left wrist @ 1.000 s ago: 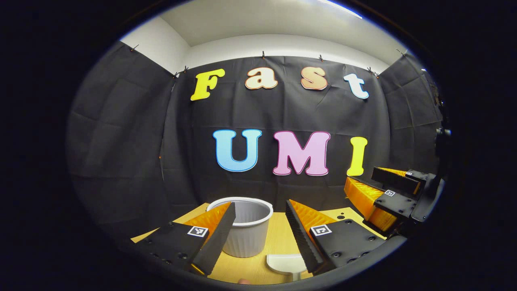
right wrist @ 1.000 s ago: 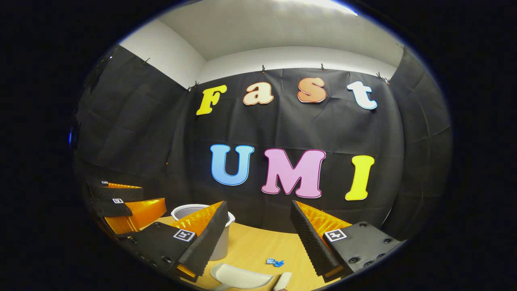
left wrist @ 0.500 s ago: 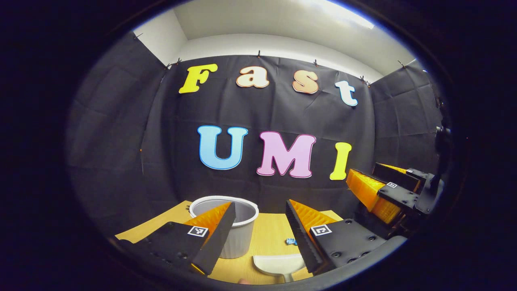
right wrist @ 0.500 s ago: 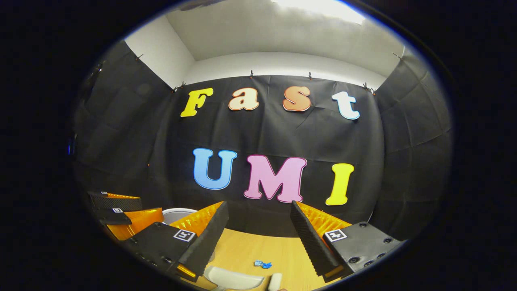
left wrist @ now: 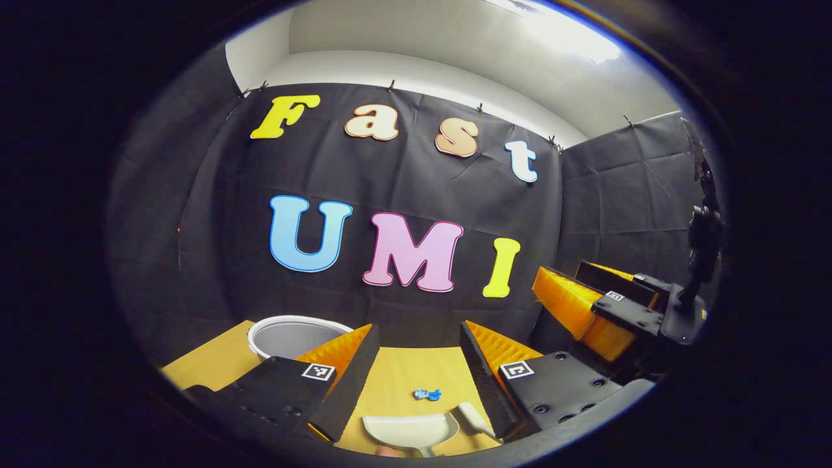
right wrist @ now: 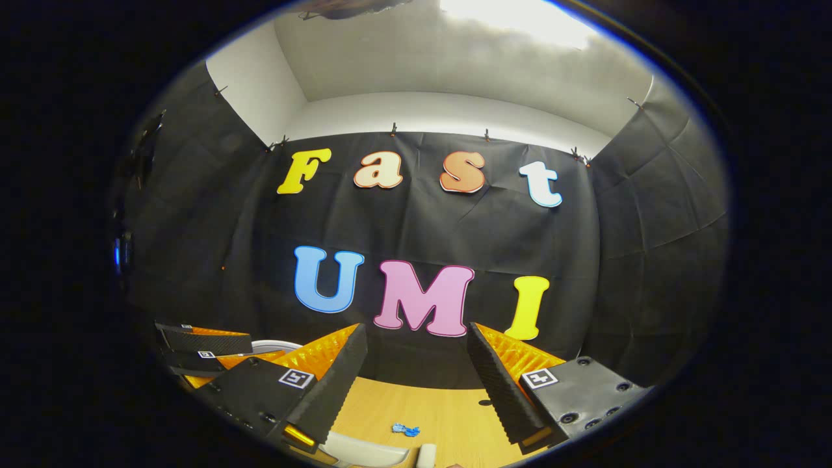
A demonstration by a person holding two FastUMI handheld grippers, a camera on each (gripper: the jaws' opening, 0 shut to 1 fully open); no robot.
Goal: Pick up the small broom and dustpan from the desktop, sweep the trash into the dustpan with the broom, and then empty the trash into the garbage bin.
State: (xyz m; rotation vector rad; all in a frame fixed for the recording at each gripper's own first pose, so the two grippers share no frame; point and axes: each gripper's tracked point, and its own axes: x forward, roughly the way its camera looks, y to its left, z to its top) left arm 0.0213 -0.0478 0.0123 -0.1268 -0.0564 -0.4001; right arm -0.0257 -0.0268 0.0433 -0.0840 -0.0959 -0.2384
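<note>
In the left gripper view, a white dustpan [left wrist: 409, 430] lies on the wooden desktop [left wrist: 403, 380] near the front edge, below and between my left gripper's [left wrist: 416, 351] spread fingers. A white broom handle [left wrist: 473, 418] lies just right of it. A small blue scrap of trash [left wrist: 428, 394] sits a little beyond them. The white garbage bin [left wrist: 289, 336] stands at the left, partly behind the left finger. In the right gripper view, my right gripper [right wrist: 416, 354] is open above the dustpan [right wrist: 357, 448], broom tip [right wrist: 426, 455] and blue trash [right wrist: 405, 429]. Nothing is between either pair of fingers.
The right gripper [left wrist: 601, 296] hangs at the right in the left gripper view. The left gripper [right wrist: 208, 344] shows at the left in the right gripper view, in front of the bin rim [right wrist: 276, 345]. The black cloth wall rises just behind the desktop.
Both views have turned to the right and tilted up a little. The bin slid left; the blue trash and broom handle came into the left gripper view. Both grippers stayed open.
</note>
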